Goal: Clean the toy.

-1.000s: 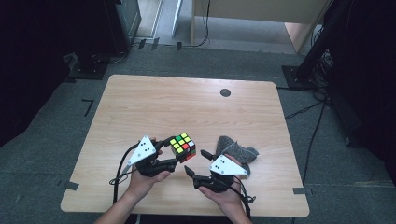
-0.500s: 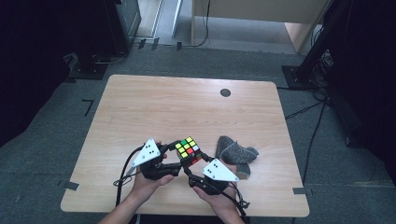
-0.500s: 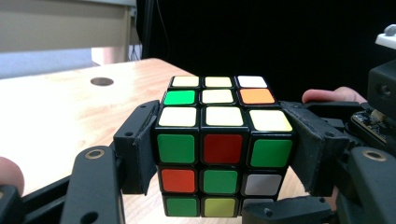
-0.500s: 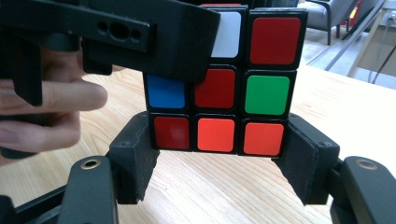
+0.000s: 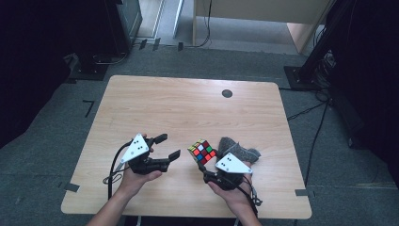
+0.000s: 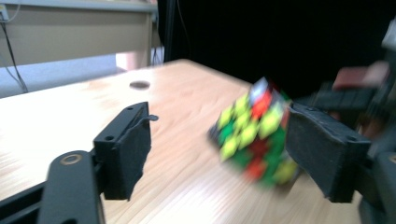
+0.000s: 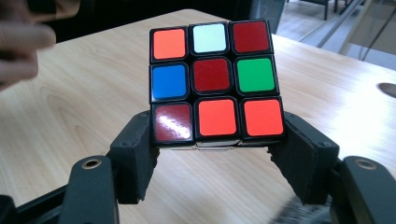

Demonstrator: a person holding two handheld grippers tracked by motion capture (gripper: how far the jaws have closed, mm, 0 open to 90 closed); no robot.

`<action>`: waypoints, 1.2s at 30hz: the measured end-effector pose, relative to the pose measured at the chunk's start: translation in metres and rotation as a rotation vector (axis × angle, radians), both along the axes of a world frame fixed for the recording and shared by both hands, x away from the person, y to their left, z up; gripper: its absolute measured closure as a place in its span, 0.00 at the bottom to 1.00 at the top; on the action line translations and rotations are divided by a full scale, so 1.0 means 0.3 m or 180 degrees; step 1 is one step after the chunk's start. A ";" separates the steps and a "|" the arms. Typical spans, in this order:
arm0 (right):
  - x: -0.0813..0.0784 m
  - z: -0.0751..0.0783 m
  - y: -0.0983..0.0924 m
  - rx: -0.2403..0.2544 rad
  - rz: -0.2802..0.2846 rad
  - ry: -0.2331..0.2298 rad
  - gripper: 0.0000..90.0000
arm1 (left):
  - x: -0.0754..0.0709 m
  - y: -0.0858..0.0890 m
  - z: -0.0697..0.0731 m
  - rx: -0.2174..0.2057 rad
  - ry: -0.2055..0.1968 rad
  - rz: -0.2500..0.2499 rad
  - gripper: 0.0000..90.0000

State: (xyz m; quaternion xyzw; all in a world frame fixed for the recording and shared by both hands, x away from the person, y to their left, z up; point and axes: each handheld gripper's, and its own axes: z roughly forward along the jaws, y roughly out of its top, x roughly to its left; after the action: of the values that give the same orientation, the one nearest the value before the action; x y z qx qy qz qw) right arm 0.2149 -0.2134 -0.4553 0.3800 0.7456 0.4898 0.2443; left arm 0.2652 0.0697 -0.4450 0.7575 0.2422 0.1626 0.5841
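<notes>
Right gripper view: scrambled cube [image 7: 212, 81], glossy multicoloured stickers.

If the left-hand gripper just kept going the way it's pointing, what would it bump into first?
Most likely the puzzle cube, which the right gripper holds up. The left gripper stands open, pointing toward it across bare table; depth is hard to judge.

Right gripper [image 7: 217, 154] clamps the puzzle cube [image 7: 215, 81] above the table [image 7: 93, 93].
</notes>
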 end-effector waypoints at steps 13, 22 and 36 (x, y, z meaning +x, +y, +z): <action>0.003 0.060 -0.024 0.0430 0.0191 0.0312 0.38 | -0.084 -0.141 -0.076 0.0866 -0.0653 -0.0166 0.23; -0.013 0.060 0.032 0.0536 0.0362 0.0583 0.38 | -0.121 -0.172 -0.080 0.1035 -0.1015 -0.0123 0.27; -0.005 0.083 -0.041 0.0881 0.0270 0.0374 0.20 | -0.089 -0.121 -0.074 0.0775 -0.0840 0.0003 0.37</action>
State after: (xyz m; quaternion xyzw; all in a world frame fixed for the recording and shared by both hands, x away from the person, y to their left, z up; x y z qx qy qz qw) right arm 0.2132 -0.2258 -0.4304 0.4061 0.6994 0.5748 0.1246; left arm 0.2386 0.0334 -0.4672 0.7946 0.1423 0.2889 0.5147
